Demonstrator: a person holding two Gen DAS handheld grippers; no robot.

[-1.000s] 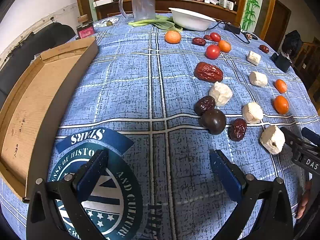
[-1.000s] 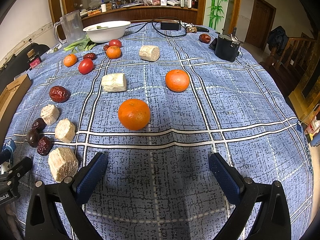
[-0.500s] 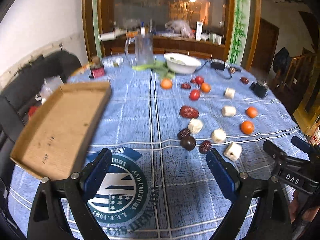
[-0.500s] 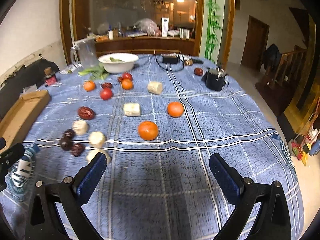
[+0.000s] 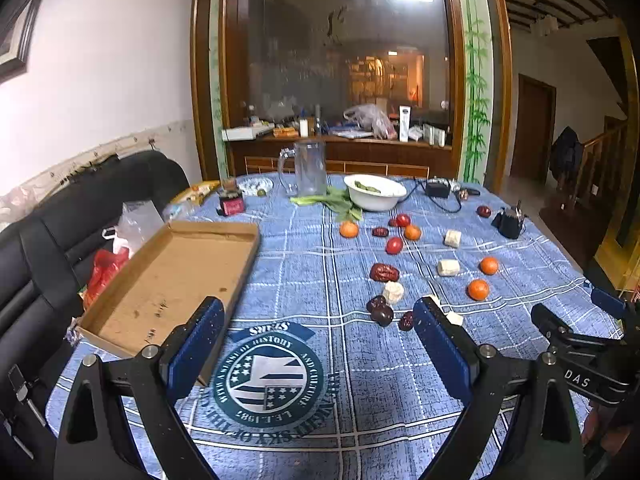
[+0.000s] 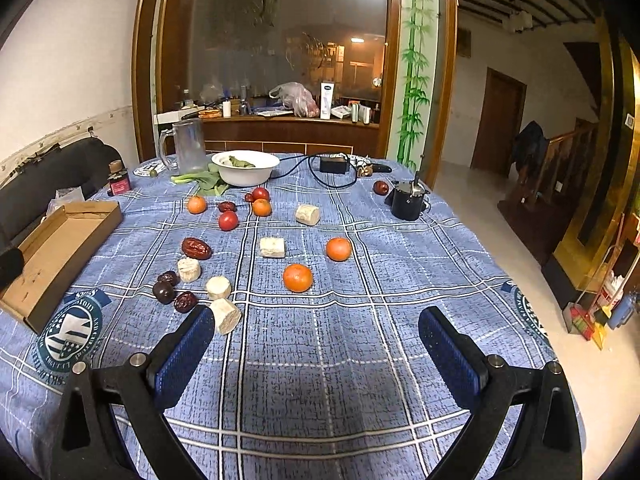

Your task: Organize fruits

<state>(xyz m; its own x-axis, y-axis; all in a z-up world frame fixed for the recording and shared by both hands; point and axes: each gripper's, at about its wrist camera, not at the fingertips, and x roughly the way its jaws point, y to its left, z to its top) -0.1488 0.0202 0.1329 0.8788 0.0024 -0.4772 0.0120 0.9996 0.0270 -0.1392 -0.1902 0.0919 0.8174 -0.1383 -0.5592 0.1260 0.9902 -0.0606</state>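
Fruit lies scattered on the blue checked tablecloth [image 6: 360, 320]: oranges [image 6: 297, 277] [image 5: 478, 289], red tomatoes [image 6: 228, 220] [image 5: 394, 245], dark red dates [image 6: 196, 248] [image 5: 384, 272], a dark plum [image 6: 163, 291] [image 5: 382, 314] and several white cut chunks [image 6: 272, 247] [image 5: 448, 267]. My left gripper [image 5: 318, 340] is open and empty, held above the near table edge. My right gripper [image 6: 316, 340] is open and empty, also raised near the front edge; it shows at the right of the left wrist view [image 5: 576, 344].
An empty cardboard tray [image 5: 172, 276] [image 6: 60, 248] lies at the table's left. At the far side stand a white bowl [image 6: 245, 167], a glass pitcher [image 6: 189, 152], greens, a red jar [image 6: 118, 182], a black pot [image 6: 408, 200] and a cable. A black sofa [image 5: 60, 240] is on the left.
Both grippers have risen and pulled back from the table, so the fruit now looks smaller and farther. Both stay open and empty. Nothing on the table moved.
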